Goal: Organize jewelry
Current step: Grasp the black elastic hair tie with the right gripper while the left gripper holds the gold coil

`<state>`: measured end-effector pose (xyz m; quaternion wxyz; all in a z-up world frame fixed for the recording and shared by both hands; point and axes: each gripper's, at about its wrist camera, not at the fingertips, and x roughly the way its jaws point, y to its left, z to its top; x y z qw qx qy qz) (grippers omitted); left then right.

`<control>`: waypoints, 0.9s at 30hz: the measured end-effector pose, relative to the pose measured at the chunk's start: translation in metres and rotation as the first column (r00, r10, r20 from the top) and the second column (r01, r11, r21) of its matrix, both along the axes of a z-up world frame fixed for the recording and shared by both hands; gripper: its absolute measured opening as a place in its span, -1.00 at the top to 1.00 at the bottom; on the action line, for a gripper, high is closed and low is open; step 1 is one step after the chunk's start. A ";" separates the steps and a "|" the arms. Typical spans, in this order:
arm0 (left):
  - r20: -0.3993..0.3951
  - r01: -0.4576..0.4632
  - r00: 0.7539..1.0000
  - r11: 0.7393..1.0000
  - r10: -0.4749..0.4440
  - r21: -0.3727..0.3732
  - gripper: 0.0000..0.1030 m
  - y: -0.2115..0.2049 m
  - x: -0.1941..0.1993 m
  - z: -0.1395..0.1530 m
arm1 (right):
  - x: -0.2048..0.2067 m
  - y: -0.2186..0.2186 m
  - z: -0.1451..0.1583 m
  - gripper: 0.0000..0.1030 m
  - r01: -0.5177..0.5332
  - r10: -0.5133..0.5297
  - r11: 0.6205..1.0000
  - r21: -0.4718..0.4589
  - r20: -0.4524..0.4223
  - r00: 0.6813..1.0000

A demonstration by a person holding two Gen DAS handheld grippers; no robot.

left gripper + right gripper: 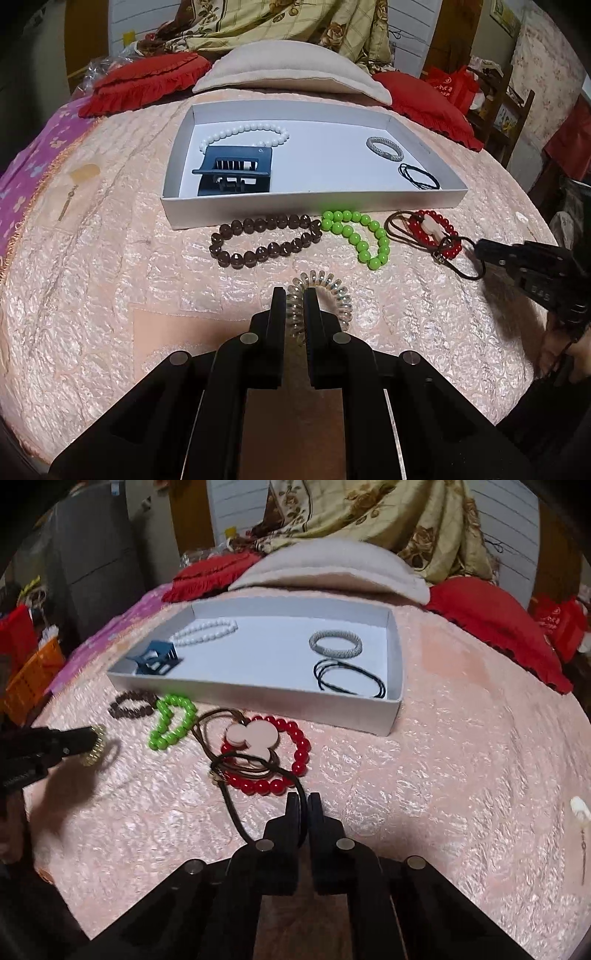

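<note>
Now the left tool (295,291) is pinching the near-left side of a clear spiral hair tie (321,295), its fingers pressed against the coils on the pink bedspread (110,295). From the right wrist view the same tool (90,738) shows at the left edge with the coil (96,749) caught at its tip.

The right tool (303,797) has its fingers nearly together on a thin dark elastic hair band (236,812), whose loop passes between them. That band lies across a red bead bracelet (295,760) and a brown cord necklace with a pale pink pendant (251,738).

To the left of the red bracelet sit a green bead bracelet (362,236) and, further left, a brown bead bracelet (266,240), both just near the front wall of the white tray (314,206).

Inside the tray, a white bead bracelet (243,134) lies at the far left with a dark blue claw clip (232,171) in front of it, touching or overlapping it. At the right end are a silver braided bracelet (386,147) and, nearer, a black cord bracelet (419,175).

Beyond the tray, at the far side of the bed, are red cushions (147,81) and a beige pillow (291,70).
</note>
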<state>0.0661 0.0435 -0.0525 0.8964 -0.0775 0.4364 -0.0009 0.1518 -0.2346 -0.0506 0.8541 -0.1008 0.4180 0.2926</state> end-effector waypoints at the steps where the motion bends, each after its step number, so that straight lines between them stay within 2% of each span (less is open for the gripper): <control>1: 0.001 -0.004 1.000 1.000 0.004 0.001 0.85 0.000 0.000 0.000 | -0.002 -0.002 0.004 0.92 0.008 -0.008 1.000 0.021 0.007 1.000; 4: 0.000 -0.009 1.000 1.000 0.009 0.008 0.85 -0.001 0.001 -0.001 | -0.012 -0.016 0.024 0.92 0.014 -0.018 0.992 0.126 0.031 0.999; 7: -0.005 -0.010 1.000 1.000 0.011 0.016 0.85 -0.002 0.001 -0.002 | -0.018 -0.021 0.036 0.92 -0.005 -0.005 0.983 0.185 0.054 0.999; 9: -0.007 -0.011 1.000 1.000 0.011 0.019 0.85 -0.003 0.002 -0.003 | -0.016 -0.018 0.035 0.92 -0.011 0.001 0.984 0.176 0.054 0.999; 14: -0.010 -0.007 1.000 1.000 0.007 0.022 0.85 -0.007 0.003 -0.003 | -0.001 0.007 0.011 0.90 -0.040 0.039 0.999 0.022 0.018 0.999; 20: -0.015 -0.008 1.000 1.000 0.009 0.019 0.85 -0.007 0.004 -0.004 | -0.015 0.029 0.005 0.85 -0.155 0.155 0.988 0.028 0.002 0.988; 24: -0.012 -0.010 1.000 1.000 0.010 0.008 0.85 -0.006 0.004 -0.003 | -0.018 0.041 -0.002 0.25 -0.164 0.164 0.986 0.001 0.015 0.986; 27: -0.009 -0.004 1.000 1.000 0.004 0.007 0.85 -0.006 0.003 -0.001 | -0.010 0.047 -0.005 0.25 -0.151 0.151 0.988 0.017 -0.008 0.989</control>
